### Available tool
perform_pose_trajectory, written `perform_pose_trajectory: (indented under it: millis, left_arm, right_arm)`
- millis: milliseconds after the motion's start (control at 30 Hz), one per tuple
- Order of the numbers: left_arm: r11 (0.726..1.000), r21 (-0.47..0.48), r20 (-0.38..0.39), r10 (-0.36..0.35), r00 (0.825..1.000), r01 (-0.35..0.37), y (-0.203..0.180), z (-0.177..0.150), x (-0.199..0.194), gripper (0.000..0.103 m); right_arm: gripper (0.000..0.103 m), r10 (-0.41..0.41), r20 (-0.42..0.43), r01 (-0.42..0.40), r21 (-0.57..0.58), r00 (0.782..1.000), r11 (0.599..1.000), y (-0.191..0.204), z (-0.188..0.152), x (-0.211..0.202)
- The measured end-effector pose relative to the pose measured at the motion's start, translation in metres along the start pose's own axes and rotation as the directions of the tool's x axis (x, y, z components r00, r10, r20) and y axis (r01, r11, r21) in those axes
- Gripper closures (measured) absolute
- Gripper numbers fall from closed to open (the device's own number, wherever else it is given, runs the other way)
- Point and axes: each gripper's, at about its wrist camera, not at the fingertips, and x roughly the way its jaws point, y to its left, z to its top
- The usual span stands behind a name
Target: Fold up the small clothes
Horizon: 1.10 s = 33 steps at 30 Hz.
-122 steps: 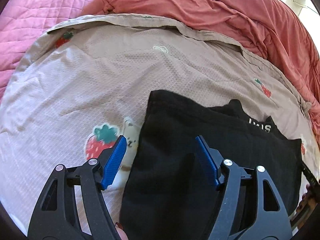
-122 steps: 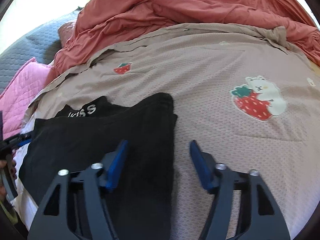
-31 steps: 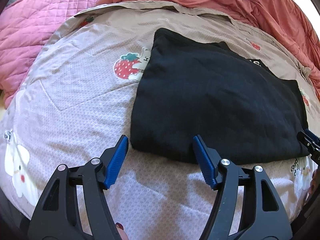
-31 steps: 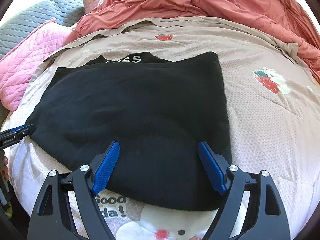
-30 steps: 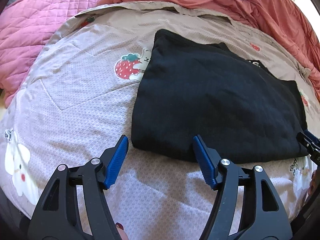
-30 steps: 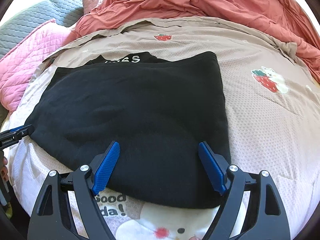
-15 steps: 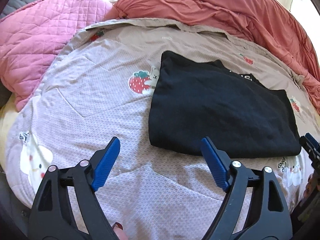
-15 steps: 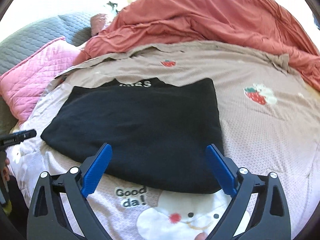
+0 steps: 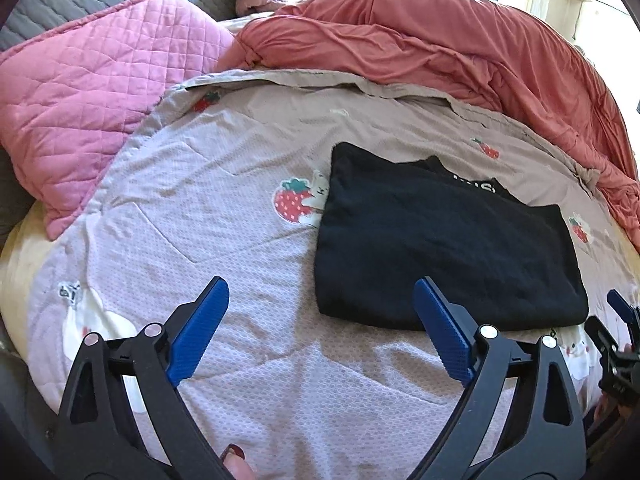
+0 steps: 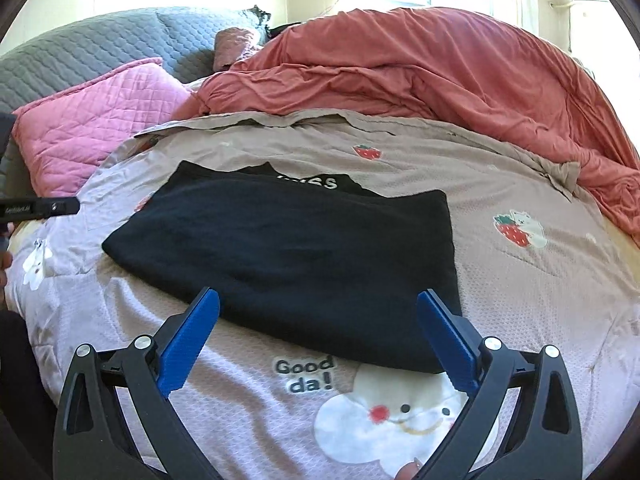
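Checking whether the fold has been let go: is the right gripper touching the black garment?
Apart. In the right wrist view the right gripper is open with nothing between its fingers, held above the black garment.

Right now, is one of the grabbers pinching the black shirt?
No, the left gripper and right gripper both stand wide open with nothing between the fingers, while the black shirt lies flat on the blanket.

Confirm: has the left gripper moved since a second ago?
Yes. The left gripper has pulled back from the folded black cotton garment; its blue fingers, then straddling the garment's near hem, now sit short of it over the strawberry-print bedsheet.
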Motion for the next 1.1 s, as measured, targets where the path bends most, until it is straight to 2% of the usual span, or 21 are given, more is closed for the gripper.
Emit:
perform_pose_trajectory:
  millis: [100,167,433,600,967,1100]
  left_arm:
    - [1.000,-0.026,0.005,-0.004,1.000,0.004,0.010,0.003,-0.003,0.015]
    - [0.999,-0.040,0.004,-0.008,1.000,0.008,0.015,0.004,-0.003,0.010]
    - [0.998,-0.066,0.005,-0.004,1.000,0.005,0.030,0.007,-0.002,0.010]
    - [0.998,-0.058,0.010,0.028,1.000,-0.027,0.040,0.008,-0.001,0.010]
    - [0.995,-0.092,-0.020,0.031,0.999,-0.033,0.066,0.010,0.020,0.010]
    - [0.994,-0.099,-0.023,0.051,0.998,-0.053,0.076,0.014,0.028,0.010]
  right_arm:
    - [0.005,0.004,-0.003,-0.004,-0.022,1.000,1.000,0.012,0.001,-0.003]
    - [0.005,0.011,-0.007,-0.011,-0.033,1.000,0.999,0.020,0.000,-0.004]
    - [0.005,0.044,-0.029,-0.047,-0.085,0.999,0.995,0.056,0.001,-0.005]
    - [0.005,0.069,-0.045,-0.074,-0.114,0.997,0.991,0.080,0.003,0.000]
    - [0.005,0.126,-0.090,-0.142,-0.213,0.988,0.967,0.143,0.012,0.028]
    - [0.005,0.116,-0.105,-0.139,-0.256,0.988,0.957,0.162,0.015,0.042]
